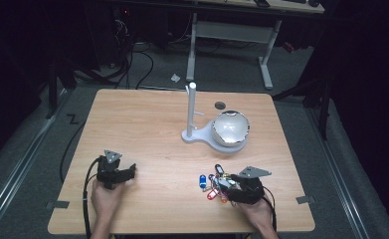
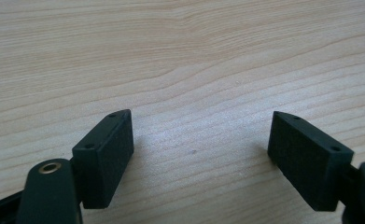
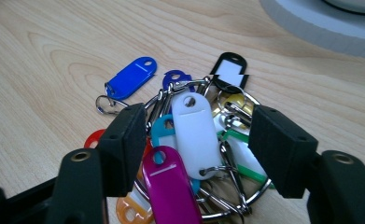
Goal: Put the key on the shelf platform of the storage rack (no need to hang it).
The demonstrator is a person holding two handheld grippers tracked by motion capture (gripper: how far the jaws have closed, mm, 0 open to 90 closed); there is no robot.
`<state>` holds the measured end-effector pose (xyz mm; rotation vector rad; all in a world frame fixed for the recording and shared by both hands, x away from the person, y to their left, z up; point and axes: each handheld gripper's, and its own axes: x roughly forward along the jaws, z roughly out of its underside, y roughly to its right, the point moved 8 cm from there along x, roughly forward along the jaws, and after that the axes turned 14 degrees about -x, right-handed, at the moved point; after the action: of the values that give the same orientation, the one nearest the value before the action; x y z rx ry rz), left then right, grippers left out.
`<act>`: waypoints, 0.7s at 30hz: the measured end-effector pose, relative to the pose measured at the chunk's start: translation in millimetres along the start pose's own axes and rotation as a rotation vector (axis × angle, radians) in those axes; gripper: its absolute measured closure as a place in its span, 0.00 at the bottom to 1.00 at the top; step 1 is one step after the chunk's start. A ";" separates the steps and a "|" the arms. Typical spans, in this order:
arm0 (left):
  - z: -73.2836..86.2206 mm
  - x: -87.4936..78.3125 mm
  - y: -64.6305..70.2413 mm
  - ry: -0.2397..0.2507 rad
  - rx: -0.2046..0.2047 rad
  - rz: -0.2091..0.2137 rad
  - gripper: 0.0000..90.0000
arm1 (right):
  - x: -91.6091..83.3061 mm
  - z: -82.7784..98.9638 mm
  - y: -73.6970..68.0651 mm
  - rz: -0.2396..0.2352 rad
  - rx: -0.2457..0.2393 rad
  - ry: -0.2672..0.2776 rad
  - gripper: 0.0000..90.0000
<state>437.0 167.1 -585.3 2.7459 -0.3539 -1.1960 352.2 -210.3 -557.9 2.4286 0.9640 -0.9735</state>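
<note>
Key tags (image 3: 189, 140) lying in a bunch on a metal ring near the front right of the wooden table (image 1: 147, 129). Right gripper (image 3: 196, 140) hovering low, jaws spread wide around them, gripping nothing. Left gripper (image 2: 201, 149) resting apart, jaws parted, empty.

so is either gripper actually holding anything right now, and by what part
Nothing is held. The right gripper stands open around the bunch of key tags, pads not pressing on it. The left gripper is open over the bare table.
</note>
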 end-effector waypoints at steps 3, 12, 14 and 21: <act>0.0 0.0 -0.1 0.000 0.001 0.000 0.25 | 5.2 -0.2 -1.6 -0.006 -0.008 -0.014 0.39; 0.1 -0.1 0.0 -0.001 0.001 0.000 0.25 | 12.7 2.7 -3.0 0.015 -0.056 -0.048 0.46; 0.0 0.0 0.0 0.000 0.000 0.000 0.25 | 12.4 1.7 -4.6 0.012 -0.076 -0.038 0.55; 0.0 -0.1 0.0 -0.001 0.001 0.001 0.25 | 11.2 0.1 -3.8 0.005 -0.095 -0.031 0.73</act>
<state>436.9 167.1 -585.3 2.7455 -0.3553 -1.1977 355.5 -202.5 -566.2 2.3302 0.9706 -0.9392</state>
